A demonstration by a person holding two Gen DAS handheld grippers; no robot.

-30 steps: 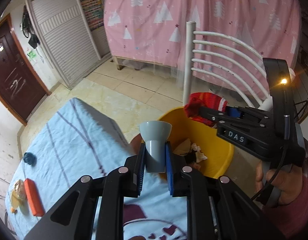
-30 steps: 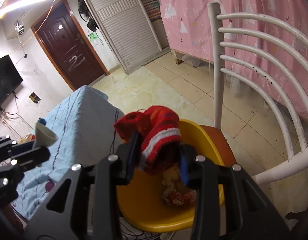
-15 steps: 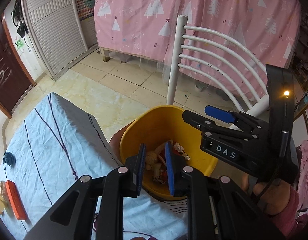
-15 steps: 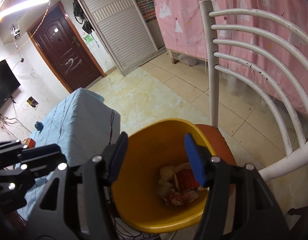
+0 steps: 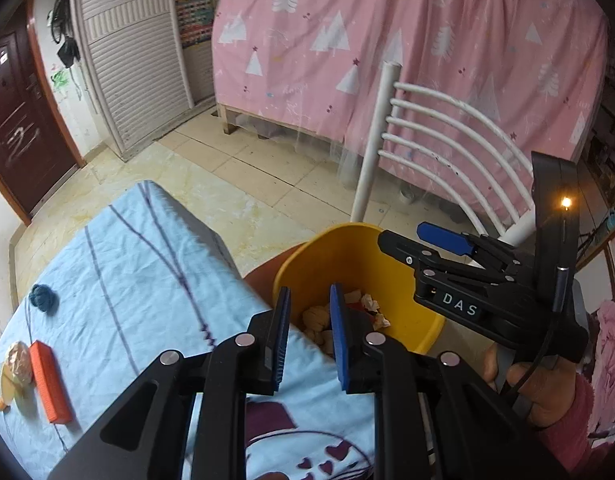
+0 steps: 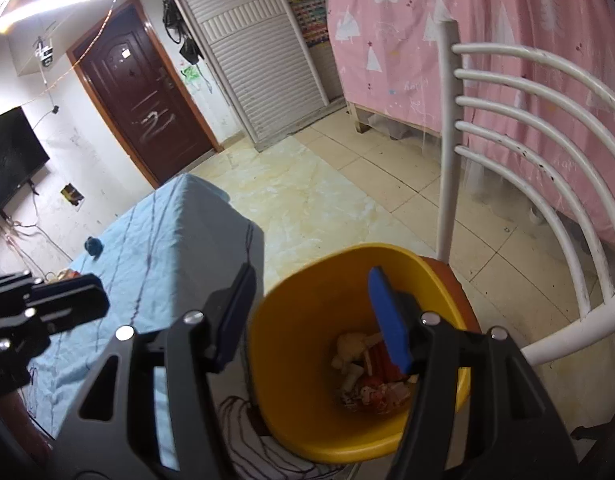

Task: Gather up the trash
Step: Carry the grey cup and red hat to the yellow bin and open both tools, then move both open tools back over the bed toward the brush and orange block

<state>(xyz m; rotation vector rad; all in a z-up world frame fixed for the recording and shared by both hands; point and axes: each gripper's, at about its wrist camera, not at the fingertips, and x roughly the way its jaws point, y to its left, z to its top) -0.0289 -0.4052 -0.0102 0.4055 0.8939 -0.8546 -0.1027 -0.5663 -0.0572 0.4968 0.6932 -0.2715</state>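
A yellow bin (image 5: pixel 347 232) (image 6: pixel 347 250) stands on a chair seat beside the blue-clothed table (image 5: pixel 147 280). Crumpled paper and a red knitted piece (image 6: pixel 387 392) lie in its bottom. My left gripper (image 5: pixel 307 320) hovers over the table's edge at the bin's near rim. Its blue pads are nearly together and nothing is between them. My right gripper (image 6: pixel 311 316) hangs above the bin with its jaws open and empty; in the left wrist view it (image 5: pixel 403 238) reaches in from the right, held by a hand (image 5: pixel 547 392). The left gripper (image 6: pixel 67 292) shows at that view's left edge.
On the table lie an orange block (image 5: pixel 49 384), a dark blue ball (image 5: pixel 43 304) (image 6: pixel 93 246) and a wrapped lump on a small plate (image 5: pixel 17 364). The white chair back (image 5: pixel 371 152) (image 6: pixel 445 140) rises just behind the bin. Tiled floor and a pink curtain lie beyond.
A second ago the left held a grey cup and the right a red knitted piece over the bin. Both jaws are now empty, the right has opened, and both grippers have drawn back slightly.
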